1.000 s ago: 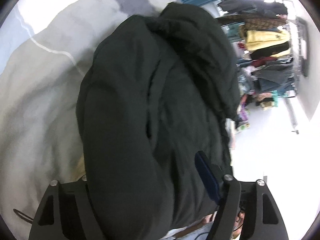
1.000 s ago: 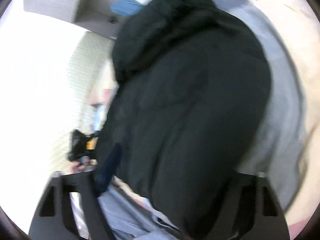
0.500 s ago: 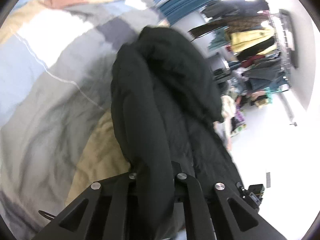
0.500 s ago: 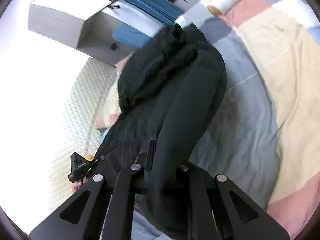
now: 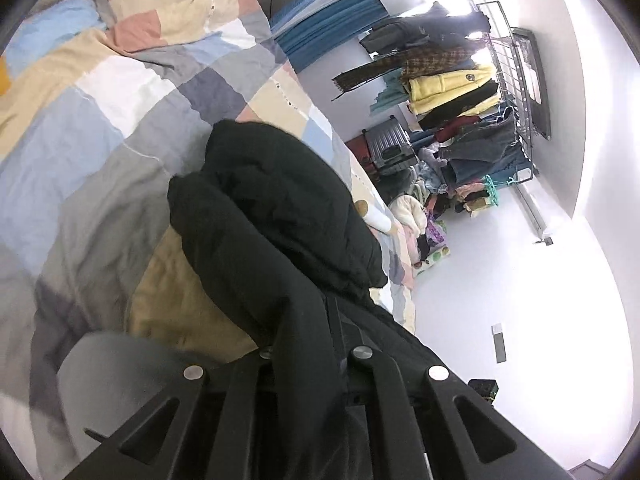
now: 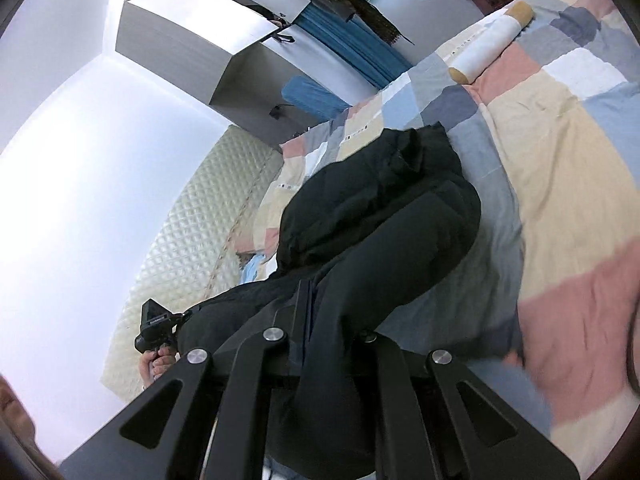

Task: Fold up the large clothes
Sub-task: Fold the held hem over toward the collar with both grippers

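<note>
A large black puffy jacket [image 5: 280, 216] hangs down onto the patchwork quilt [image 5: 80, 152], its hood end resting on the bed. My left gripper [image 5: 308, 344] is shut on one edge of the jacket and holds it up. In the right wrist view the same jacket [image 6: 380, 216] drapes from my right gripper [image 6: 324, 324], which is shut on another part of its edge. The fingertips of both grippers are buried in the black fabric.
A clothes rack [image 5: 460, 92] full of garments and a grey suitcase [image 5: 390, 148] stand past the bed's edge. A quilted headboard [image 6: 192, 240], a roll pillow [image 6: 488, 52] and a grey cabinet [image 6: 208, 24] show in the right wrist view. The left hand-held gripper [image 6: 158, 326] appears there too.
Both grippers closed on the jacket's edge and lifted and pulled back; the jacket now hangs stretched from them, and more of the quilt shows.
</note>
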A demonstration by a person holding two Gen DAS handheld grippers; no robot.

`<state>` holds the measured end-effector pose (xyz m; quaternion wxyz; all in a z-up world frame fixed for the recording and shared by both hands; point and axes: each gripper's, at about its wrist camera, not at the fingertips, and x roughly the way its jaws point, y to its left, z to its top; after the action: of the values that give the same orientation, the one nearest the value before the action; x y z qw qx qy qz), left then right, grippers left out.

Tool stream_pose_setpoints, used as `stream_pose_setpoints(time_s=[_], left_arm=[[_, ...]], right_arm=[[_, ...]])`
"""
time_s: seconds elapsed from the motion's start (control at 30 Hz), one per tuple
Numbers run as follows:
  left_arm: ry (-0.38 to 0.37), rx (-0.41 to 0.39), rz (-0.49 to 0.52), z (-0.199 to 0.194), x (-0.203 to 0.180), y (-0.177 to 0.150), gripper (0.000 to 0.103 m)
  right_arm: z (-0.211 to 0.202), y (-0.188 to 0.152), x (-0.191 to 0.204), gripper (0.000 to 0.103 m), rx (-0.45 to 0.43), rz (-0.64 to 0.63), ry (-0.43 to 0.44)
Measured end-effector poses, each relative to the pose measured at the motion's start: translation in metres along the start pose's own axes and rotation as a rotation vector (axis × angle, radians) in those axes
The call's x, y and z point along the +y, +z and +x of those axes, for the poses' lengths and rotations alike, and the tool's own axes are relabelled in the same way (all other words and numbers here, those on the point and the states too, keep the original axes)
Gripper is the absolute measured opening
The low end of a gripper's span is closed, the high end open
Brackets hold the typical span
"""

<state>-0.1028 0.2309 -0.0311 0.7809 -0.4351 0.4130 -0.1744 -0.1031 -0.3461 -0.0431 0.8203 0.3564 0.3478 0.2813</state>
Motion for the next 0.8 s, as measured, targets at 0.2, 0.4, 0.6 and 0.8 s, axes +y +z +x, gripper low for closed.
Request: stream_pose_setpoints(time_s=[0.2, 0.4, 0.6, 0.8], left_arm=[[0.005, -0.006, 0.04, -0.044, -0.022, -0.03, 0.005], [0.043, 0.004, 0.089, -0.044, -0.048, -0.017, 0.005], [0.099, 0.008, 0.138, -0.01, -0.073, 0.052, 0.006], [0.192, 0.014, 0.188, 0.038, -0.108, 0.124, 0.006]], right_arm=[[-0.042, -0.023, 0.025, 0.007, -0.036, 0.0, -0.006], [-0.05, -0.005, 0.03, 0.008, -0.077, 0.029, -0.031], [-0.015, 0.066, 0.02, 0.008, -0.087, 0.055, -0.045], [0.028, 0.147, 0.011, 0.008, -0.107, 0.07, -0.096]])
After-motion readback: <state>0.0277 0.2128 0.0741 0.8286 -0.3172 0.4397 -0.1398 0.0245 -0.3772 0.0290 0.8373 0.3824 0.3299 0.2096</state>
